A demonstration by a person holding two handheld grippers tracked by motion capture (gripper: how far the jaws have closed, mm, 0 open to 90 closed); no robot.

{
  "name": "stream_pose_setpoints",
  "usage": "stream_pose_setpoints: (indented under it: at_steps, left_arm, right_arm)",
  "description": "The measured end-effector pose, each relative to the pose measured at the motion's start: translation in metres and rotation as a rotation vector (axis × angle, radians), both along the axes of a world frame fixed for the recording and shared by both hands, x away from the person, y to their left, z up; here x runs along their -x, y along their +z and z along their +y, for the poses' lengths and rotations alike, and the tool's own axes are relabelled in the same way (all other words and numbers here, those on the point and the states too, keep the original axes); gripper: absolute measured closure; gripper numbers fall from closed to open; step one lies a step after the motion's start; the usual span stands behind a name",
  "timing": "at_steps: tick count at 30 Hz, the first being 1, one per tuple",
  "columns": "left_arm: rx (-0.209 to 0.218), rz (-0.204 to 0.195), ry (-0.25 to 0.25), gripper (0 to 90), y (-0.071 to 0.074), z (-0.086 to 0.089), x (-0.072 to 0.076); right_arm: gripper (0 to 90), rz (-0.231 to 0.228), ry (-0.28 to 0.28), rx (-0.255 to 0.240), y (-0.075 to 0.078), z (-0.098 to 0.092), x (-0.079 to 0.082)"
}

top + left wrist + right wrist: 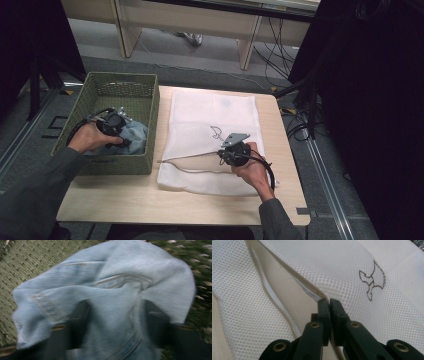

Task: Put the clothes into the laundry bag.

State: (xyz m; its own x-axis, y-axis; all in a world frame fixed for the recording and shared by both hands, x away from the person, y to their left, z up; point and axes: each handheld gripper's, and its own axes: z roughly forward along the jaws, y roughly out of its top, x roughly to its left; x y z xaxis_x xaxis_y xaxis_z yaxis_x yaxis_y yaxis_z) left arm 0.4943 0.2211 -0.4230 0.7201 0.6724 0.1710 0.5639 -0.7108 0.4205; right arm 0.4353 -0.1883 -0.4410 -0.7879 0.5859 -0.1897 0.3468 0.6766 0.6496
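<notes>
Person at a pale wooden table [125, 200], one two-jaw gripper in each hand.

Left gripper [116, 123]: down inside the green woven basket [150, 107] at the table's left end, on top of a crumpled pale blue denim garment [134, 136]. In the left gripper view the denim garment [107, 290] bulges up between the two black jaws, which stand part-way apart on either side of a fold with seams and a pocket edge showing. The picture is smeared, so I cannot tell whether the pads actually press on the cloth. Basket weave shows behind the garment on both sides.

Right gripper [231, 152]: low over the near edge of the white mesh laundry bag [210, 120], which lies flat on the table to the right of the basket, just beside it. In the right gripper view the right gripper [329, 302] has its jaws pinched tight together on the bound rim of the bag's opening; the mesh laundry bag [342, 267] is lifted there, so the mouth gapes and the inner layer shows to the left of the jaws. A small dark outline emblem [373, 280] is stitched on the upper layer, to the right of the grip.

Garment sits wholly in the basket, apart from the bag.
</notes>
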Motion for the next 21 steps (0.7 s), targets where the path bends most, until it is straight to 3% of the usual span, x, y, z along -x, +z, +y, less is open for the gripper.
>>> stream_pose_setpoints:
  at_steps: [1,3,4,6,7,8,11,12,13,14,16,18,19,21]
  left_arm:
    - [0.035,-0.024,0.063,59.2,-0.002,0.0,-0.002]
    - [0.037,-0.085,0.137,65.9,0.0,0.009,-0.013]
    - [0.061,-0.106,0.181,66.6,0.0,0.015,-0.018]
    - [0.165,-0.072,0.234,65.0,-0.002,0.026,-0.024]
    - [0.194,-0.036,0.232,59.3,-0.002,0.029,-0.024]
    - [0.198,0.014,0.222,52.2,0.0,0.031,-0.022]
    - [0.212,0.011,0.205,26.5,0.004,0.033,-0.01]
    - [0.227,0.017,0.193,18.8,0.005,0.033,-0.007]
    - [0.256,0.035,0.18,13.7,0.005,0.033,-0.004]
    - [0.279,0.037,0.155,17.0,0.005,0.032,0.0]
    - [0.225,0.017,0.11,13.8,0.003,0.029,0.002]
    - [0.202,0.0,0.109,14.3,0.0,0.027,0.002]
    - [0.136,-0.004,0.114,14.3,-0.009,0.022,-0.001]
    - [0.116,-0.004,0.12,9.9,-0.019,0.019,-0.008]
  right_arm:
    - [88.3,0.006,-0.004,-0.003,0.0,0.0,0.0]
    - [88.3,-0.013,-0.003,-0.001,0.001,0.0,0.0]
    - [88.3,-0.004,0.0,-0.003,0.0,0.0,0.0]
    - [88.4,-0.011,0.01,0.005,0.0,-0.001,0.0]
    - [88.3,0.011,-0.008,-0.004,0.0,0.0,0.002]
    - [88.3,-0.003,-0.004,0.001,0.001,0.0,0.001]
    - [88.3,-0.009,0.015,-0.003,-0.002,-0.002,-0.001]
    - [88.3,0.012,-0.003,-0.005,-0.003,-0.002,0.001]
    - [88.3,0.016,0.007,-0.001,-0.004,-0.002,0.0]
    - [88.3,0.016,0.007,-0.001,-0.005,-0.002,0.0]
    - [88.3,0.014,-0.003,-0.002,-0.006,-0.001,0.001]
    - [88.3,0.025,-0.014,-0.002,-0.005,0.0,0.002]
    - [88.3,0.024,-0.013,-0.002,-0.005,0.0,0.002]
    - [88.3,0.004,0.007,0.007,-0.005,0.0,0.001]
